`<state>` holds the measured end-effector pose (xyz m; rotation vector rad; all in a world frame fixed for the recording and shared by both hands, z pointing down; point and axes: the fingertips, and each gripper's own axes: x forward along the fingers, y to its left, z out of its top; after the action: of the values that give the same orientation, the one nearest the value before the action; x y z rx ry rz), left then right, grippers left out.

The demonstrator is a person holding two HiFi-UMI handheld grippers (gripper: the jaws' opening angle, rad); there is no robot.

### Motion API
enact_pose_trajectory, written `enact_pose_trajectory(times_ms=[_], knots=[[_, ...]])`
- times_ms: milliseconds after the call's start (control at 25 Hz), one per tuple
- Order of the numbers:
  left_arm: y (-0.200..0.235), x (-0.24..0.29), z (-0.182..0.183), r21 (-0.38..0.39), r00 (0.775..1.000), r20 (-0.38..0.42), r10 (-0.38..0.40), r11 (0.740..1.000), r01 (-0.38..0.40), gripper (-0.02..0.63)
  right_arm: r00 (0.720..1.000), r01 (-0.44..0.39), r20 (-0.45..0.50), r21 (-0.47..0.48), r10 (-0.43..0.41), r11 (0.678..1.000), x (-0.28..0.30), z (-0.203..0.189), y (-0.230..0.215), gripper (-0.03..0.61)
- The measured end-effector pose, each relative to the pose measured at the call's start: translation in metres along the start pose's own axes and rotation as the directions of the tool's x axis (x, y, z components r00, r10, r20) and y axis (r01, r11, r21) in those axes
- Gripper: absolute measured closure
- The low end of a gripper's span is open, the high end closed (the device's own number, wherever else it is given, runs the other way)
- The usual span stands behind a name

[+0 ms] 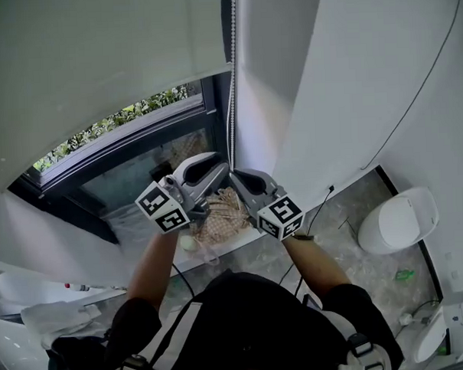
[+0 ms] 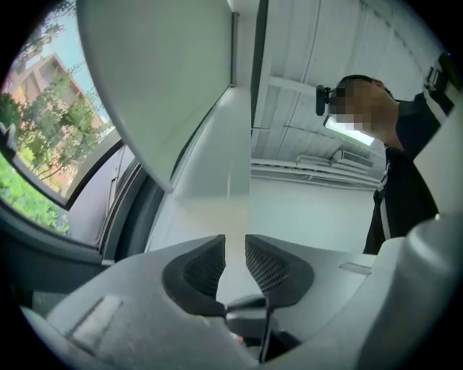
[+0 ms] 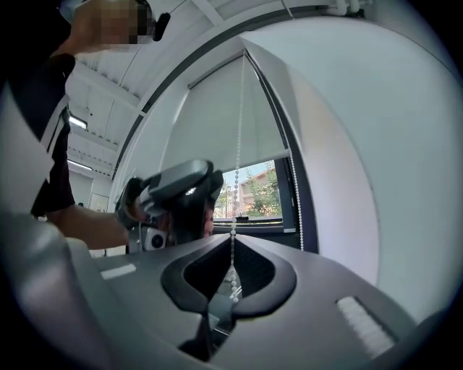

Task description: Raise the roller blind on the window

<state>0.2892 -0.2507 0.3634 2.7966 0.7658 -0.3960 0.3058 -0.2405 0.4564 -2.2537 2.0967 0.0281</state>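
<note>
The pale roller blind (image 1: 96, 64) hangs partly down over the window (image 1: 122, 128), with greenery showing under its lower edge. A white bead chain (image 1: 231, 81) runs down the frame's right side to both grippers. My right gripper (image 1: 236, 175) is shut on the chain: in the right gripper view the beads (image 3: 239, 144) pass straight down between the closed jaws of the right gripper (image 3: 231, 238). My left gripper (image 1: 218, 167) sits just left of the chain at about the same height. In the left gripper view the left gripper (image 2: 235, 242) is open, with nothing between its pads and the blind (image 2: 166, 87) above.
A second strand of the chain (image 3: 293, 188) hangs along the window frame. A tan woven bag (image 1: 221, 215) lies on the sill below the grippers. A white toilet (image 1: 394, 221) stands on the floor at right. A black cable (image 1: 419, 88) runs down the white wall.
</note>
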Motion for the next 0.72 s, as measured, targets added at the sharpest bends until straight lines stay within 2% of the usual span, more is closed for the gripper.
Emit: enact_pose_trajectory(times_ms=[120, 280, 560, 640, 720], knots=[[0.000, 0.016, 0.032, 0.059, 0.999, 0.020, -0.034, 0.998, 0.032, 0.523, 1.000, -0.022, -0.017, 0.001, 0.022, 1.000, 0.003, -0.002, 0.009, 0.563], [-0.005, 0.031, 0.060, 0.084, 0.996, 0.058, -0.068, 0.994, 0.063, 0.523, 0.999, -0.036, -0.028, -0.022, 0.036, 0.999, 0.003, -0.009, 0.014, 0.571], [-0.014, 0.051, 0.071, 0.073, 0.987, 0.104, -0.122, 0.991, 0.115, 0.531, 0.999, -0.042, -0.023, -0.031, 0.041, 0.999, -0.001, -0.008, 0.019, 0.571], [-0.015, 0.053, 0.075, 0.086, 0.987, 0.114, -0.116, 0.991, 0.106, 0.598, 0.999, -0.043, -0.023, -0.023, 0.043, 0.999, 0.000, -0.007, 0.019, 0.571], [-0.016, 0.052, 0.075, 0.093, 0.987, 0.118, -0.111, 0.991, 0.100, 0.598, 0.999, -0.041, -0.008, -0.020, 0.041, 0.999, 0.000, -0.006, 0.017, 0.571]])
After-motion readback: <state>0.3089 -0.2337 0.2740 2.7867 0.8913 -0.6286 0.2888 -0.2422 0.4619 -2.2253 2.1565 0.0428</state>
